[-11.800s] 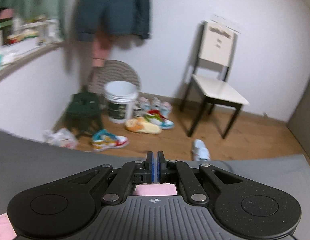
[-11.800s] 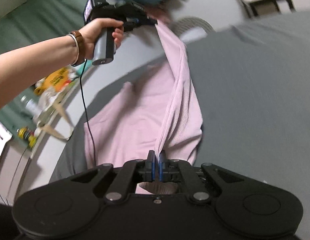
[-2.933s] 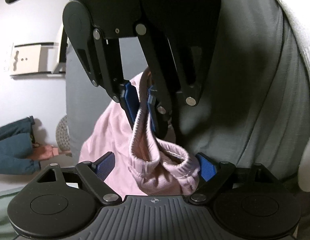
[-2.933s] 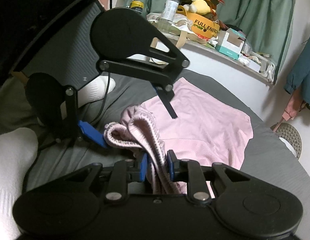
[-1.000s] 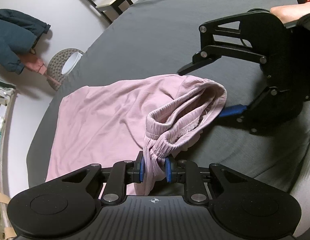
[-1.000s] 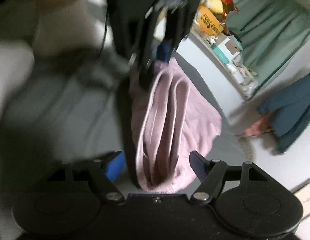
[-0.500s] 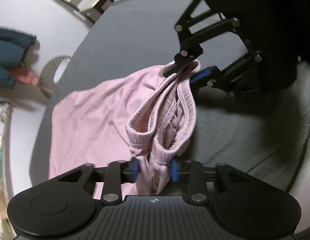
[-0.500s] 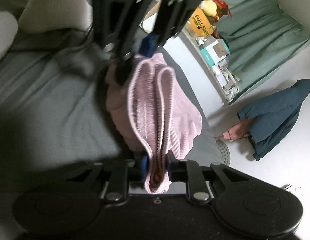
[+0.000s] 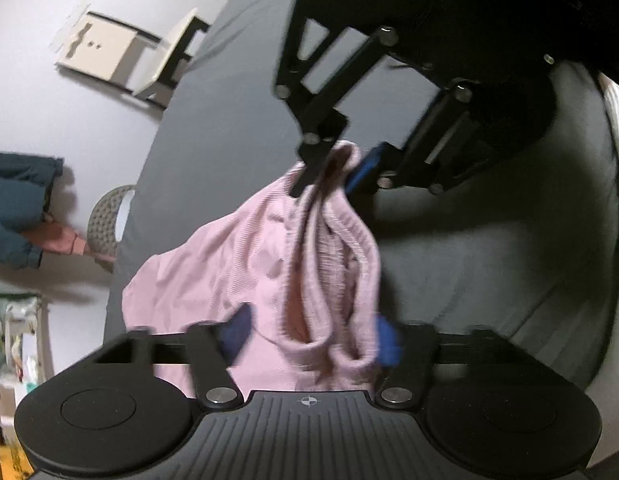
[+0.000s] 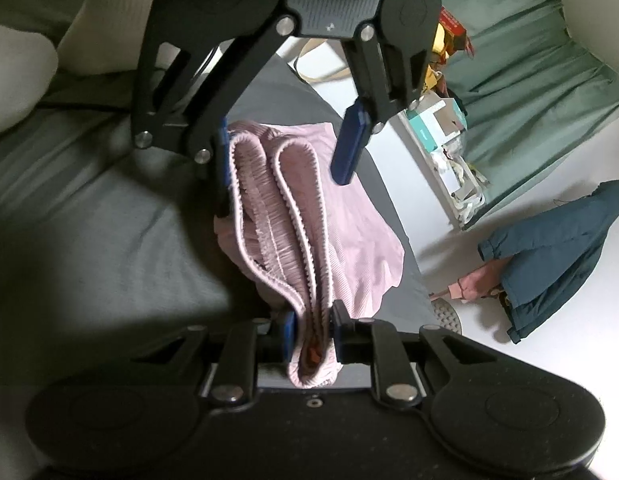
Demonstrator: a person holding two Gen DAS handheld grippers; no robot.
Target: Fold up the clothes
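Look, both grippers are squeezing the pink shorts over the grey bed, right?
Not both. The right gripper squeezes the pink shorts over the grey bed, but the left gripper is open, its jaws just parted around the waistband. The right wrist view shows it.

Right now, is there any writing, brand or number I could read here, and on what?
None can be read.
Teal box: print too small to read.
Red pack and yellow bag: partly hidden, no letters show.
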